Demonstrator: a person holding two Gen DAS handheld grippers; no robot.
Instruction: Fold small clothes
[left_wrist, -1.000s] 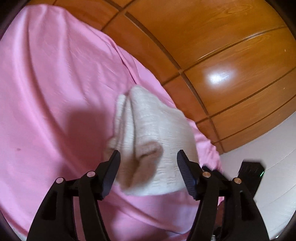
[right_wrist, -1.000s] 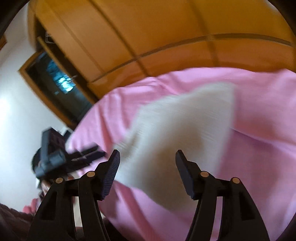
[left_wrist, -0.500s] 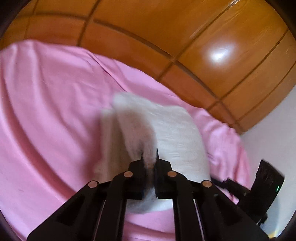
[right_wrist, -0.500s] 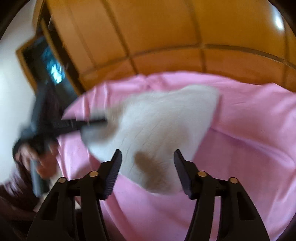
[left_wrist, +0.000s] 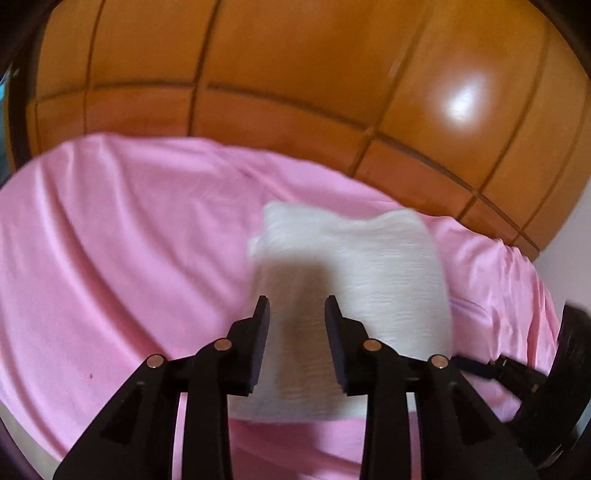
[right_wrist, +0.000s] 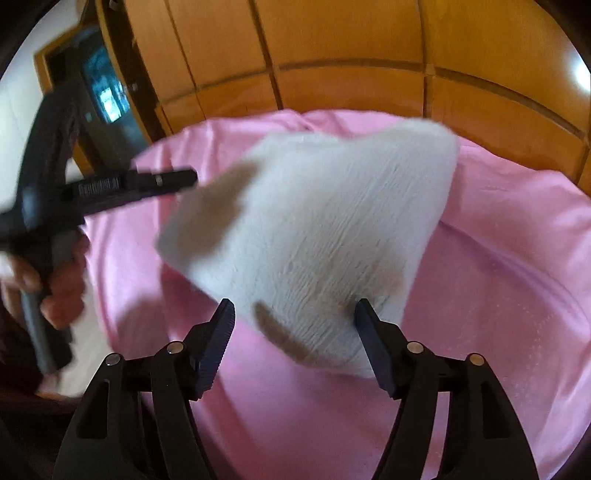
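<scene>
Both my jaws stand apart, holding nothing; the small white ribbed knitted garment (left_wrist: 351, 266) lies loosely folded on the pink bedsheet (left_wrist: 110, 240) near the headboard-side edge, and I judge a careless regrasp could drag its layers open.

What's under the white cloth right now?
The white cloth lies on the pink sheet, which shows all around it. Whatever is directly beneath the cloth is covered, so nothing else can be confirmed there.
</scene>
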